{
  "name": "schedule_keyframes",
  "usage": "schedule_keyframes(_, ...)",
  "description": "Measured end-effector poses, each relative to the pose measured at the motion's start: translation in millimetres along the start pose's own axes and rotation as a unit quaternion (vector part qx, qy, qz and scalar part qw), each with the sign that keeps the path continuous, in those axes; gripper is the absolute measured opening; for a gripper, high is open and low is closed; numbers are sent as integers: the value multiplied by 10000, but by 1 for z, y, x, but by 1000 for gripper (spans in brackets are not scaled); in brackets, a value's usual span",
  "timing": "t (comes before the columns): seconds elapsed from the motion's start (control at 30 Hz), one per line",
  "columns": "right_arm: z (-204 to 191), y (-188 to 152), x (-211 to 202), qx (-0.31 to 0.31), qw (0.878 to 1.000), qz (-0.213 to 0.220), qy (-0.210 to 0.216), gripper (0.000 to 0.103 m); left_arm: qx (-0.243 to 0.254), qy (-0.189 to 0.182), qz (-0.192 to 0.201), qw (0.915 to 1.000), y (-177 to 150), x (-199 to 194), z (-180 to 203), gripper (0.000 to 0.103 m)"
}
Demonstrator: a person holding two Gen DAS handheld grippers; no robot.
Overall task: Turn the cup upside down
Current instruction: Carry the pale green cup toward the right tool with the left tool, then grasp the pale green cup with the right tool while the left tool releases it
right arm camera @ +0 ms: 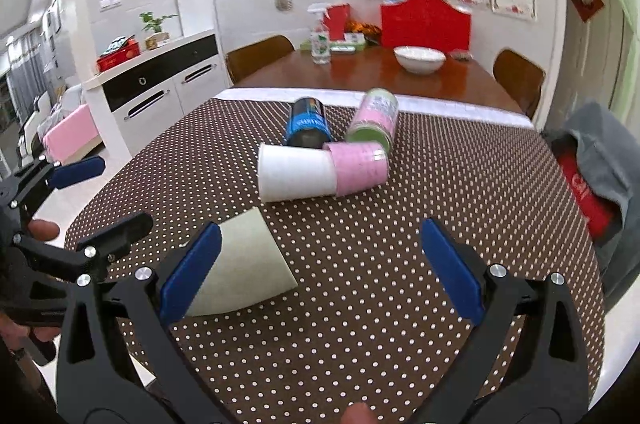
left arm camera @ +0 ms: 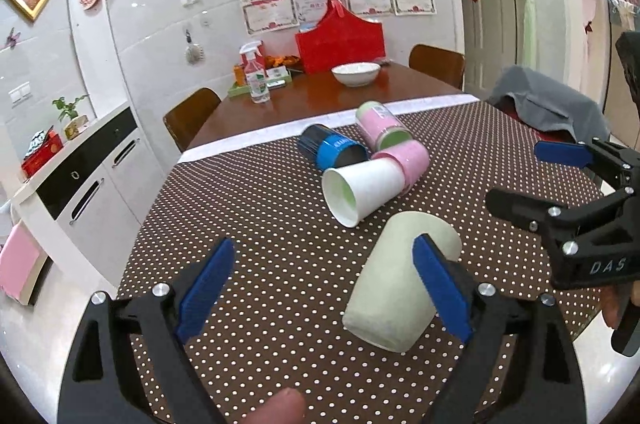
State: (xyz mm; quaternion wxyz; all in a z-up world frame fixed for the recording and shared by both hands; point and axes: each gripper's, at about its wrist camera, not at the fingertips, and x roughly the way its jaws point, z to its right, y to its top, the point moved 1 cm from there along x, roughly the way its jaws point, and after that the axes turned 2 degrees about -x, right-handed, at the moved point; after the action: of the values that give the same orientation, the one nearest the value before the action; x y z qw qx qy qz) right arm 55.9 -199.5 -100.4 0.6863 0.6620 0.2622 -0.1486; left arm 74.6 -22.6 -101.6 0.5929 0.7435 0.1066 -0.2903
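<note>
Left wrist view — toppled cups [left arm camera: 360, 160] beyond green cup [left arm camera: 400, 284], left tongs [left arm camera: 324, 288] agape

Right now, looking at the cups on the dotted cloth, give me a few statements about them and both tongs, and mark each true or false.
1. The pale green cup stands upright. False: it lies on its side on the dotted tablecloth.
2. The left tongs are open. True.
3. The right tongs grip the white cup. False: they are open and hold nothing.
4. The white cup sits partly inside a pink cup. True.
5. The blue cup lies on its side. True.
6. The white bowl sits on the dotted tablecloth. False: it sits on bare wood beyond.
</note>
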Motion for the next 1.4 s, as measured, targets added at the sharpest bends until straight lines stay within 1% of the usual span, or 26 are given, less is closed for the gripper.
schedule_keyframes(0.07,-6,2,0,-225,9997,77,-47,97,-73,48,66,9999,0,-5,-5,89)
schedule_keyframes(0.13,-8,3,0,-314,9994,135,-59,97,-122,123,124,9998,-1,-10,-8,89)
schedule_keyframes(0.2,-10,5,-4,-425,9986,315,95,97,-157,210,186,9995,-2,-13,-11,89)
schedule_keyframes(0.23,-12,5,-7,-589,9971,448,173,97,-166,270,233,9992,-3,-15,-13,89)
schedule_keyframes(0.27,-14,5,-8,-695,9964,465,155,97,-165,328,272,9990,-4,-17,-15,89)
schedule_keyframes(0.33,-17,7,-7,-946,9947,378,136,97,-189,438,337,9983,-7,-19,-18,89)
schedule_keyframes(0.4,-21,8,-5,-1136,9923,256,422,97,-294,485,344,9978,-9,-22,-24,89)
schedule_keyframes(0.47,-25,9,-4,-1341,9892,239,544,97,-404,488,333,9974,-12,-23,-30,89)
schedule_keyframes(0.53,-34,8,-1,-1702,9823,157,768,97,-522,523,335,9967,-16,-25,-36,89)
schedule_keyframes(0.63,-43,6,5,-2221,9707,30,918,97,-627,572,342,9958,-20,-27,-43,89)
schedule_keyframes(0.7,-48,5,11,-2450,9637,-82,1058,97,-687,579,322,9954,-23,-27,-47,89)
schedule_keyframes(0.77,-54,2,19,-2741,9533,-221,1249,97,-738,568,293,9952,-25,-25,-51,89)
schedule_keyframes(0.8,-59,0,23,-2956,9445,-315,1396,97,-767,565,276,9951,-27,-24,-52,89)
schedule_keyframes(0.9,-70,-3,30,-3484,9212,-493,1661,97,-828,565,193,9948,-33,-20,-58,89)
schedule_keyframes(0.93,-74,-3,35,-3719,9095,-610,1755,97,-842,579,166,9946,-34,-18,-60,89)
schedule_keyframes(1.0,-80,-3,41,-4015,8938,-754,1851,97,-894,614,114,9940,-38,-15,-64,89)
schedule_keyframes(1.13,-95,-4,58,-4710,8498,-1172,2058,97,-1021,653,16,9926,-45,-9,-71,89)
schedule_keyframes(1.17,-99,-5,64,-4888,8366,-1299,2104,97,-1040,662,-7,9924,-47,-7,-72,89)
schedule_keyframes(1.2,-100,-6,66,-4977,8300,-1361,2120,97,-1064,675,-37,9920,-49,-5,-74,89)
schedule_keyframes(1.27,-106,-6,76,-5287,8064,-1569,2135,97,-1112,686,-124,9914,-52,0,-77,89)
schedule_keyframes(1.3,-107,-5,80,-5377,7984,-1640,2159,97,-1126,685,-158,9911,-54,2,-78,89)
schedule_keyframes(1.37,-116,-6,88,-5662,7725,-1837,2210,97,-1166,685,-214,9906,-58,5,-82,89)
schedule_keyframes(1.4,-119,-6,91,-5761,7638,-1896,2210,97,-1193,678,-241,9902,-59,7,-83,89)
